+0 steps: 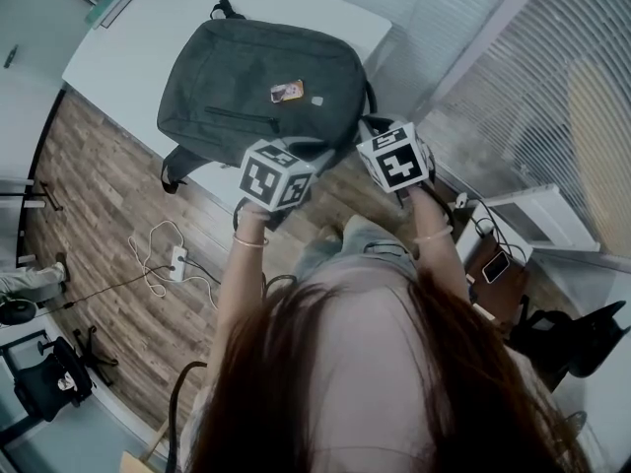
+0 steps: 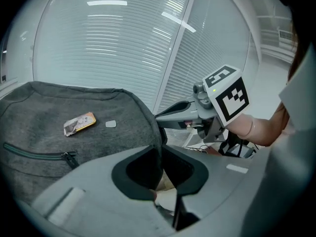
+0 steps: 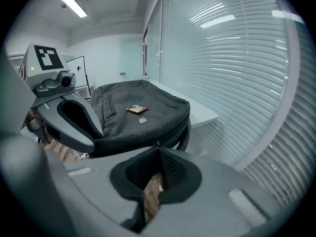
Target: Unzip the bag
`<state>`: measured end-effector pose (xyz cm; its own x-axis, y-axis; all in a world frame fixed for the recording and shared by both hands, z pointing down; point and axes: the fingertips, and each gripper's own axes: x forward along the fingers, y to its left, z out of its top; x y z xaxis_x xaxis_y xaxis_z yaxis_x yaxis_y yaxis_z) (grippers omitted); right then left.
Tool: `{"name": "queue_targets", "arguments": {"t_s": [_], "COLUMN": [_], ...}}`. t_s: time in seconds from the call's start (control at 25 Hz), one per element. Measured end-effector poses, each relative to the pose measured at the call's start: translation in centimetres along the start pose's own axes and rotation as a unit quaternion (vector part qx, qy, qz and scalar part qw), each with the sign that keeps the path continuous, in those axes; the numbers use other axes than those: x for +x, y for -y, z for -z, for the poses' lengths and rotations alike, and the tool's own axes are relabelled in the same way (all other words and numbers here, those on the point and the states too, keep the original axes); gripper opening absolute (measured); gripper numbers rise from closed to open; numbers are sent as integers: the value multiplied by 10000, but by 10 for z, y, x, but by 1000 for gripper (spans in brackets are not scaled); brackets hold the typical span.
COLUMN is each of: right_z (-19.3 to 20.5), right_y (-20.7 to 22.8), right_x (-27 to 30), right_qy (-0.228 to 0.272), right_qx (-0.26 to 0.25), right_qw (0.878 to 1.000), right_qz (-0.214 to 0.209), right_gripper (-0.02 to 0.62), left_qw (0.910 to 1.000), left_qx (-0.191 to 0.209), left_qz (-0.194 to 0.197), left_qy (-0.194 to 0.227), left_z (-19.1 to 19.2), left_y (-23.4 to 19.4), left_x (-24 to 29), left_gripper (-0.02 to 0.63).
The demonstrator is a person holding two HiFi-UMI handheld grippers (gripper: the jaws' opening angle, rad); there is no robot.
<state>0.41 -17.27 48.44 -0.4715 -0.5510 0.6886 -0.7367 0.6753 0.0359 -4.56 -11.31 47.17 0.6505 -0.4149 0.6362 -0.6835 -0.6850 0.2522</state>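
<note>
A dark grey backpack [image 1: 246, 87] lies flat on the white table [image 1: 118, 57], with a small orange tag [image 1: 287, 91] on its front. Both grippers are at its near edge. My left gripper [image 2: 160, 149] is shut on the bag's edge fabric [image 2: 148, 127]. Just to its right, my right gripper [image 3: 157, 148] is shut at the bag's near side [image 3: 143, 132], and a small zipper pull [image 3: 157, 144] shows at its tips. The front pocket zipper [image 2: 39, 154] is closed. In the head view the marker cubes hide both sets of fingertips.
Window blinds [image 3: 237, 73] run along the right side. A power strip with cables [image 1: 177, 259] lies on the wooden floor to my left. A chair base [image 1: 49, 377] stands at lower left. A white box and dark items [image 1: 532, 225] sit at right.
</note>
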Motion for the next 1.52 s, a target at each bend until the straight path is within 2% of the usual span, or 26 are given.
{"name": "queue_targets", "arguments": {"t_s": [0.24,0.76,1.52], "right_z": [-3,-16,-35], "right_y": [8,34,63], "right_x": [6,21,42], "right_qy": [3,51,133], "right_qx": [-76,-490,-920], "right_qw": [9999,9975,9928], "right_qz": [-74,-502,-752], "right_gripper": [11,11,11], "left_qw": [9996,9991,9983], "left_qx": [-138,-247,-360], "left_qz": [249,331,462], "left_qy": [-37,-7,-31], "left_z": [3,2,5], "left_y": [-1,-6,-7], "left_x": [2,8,10], "left_gripper": [58,58,60]}}
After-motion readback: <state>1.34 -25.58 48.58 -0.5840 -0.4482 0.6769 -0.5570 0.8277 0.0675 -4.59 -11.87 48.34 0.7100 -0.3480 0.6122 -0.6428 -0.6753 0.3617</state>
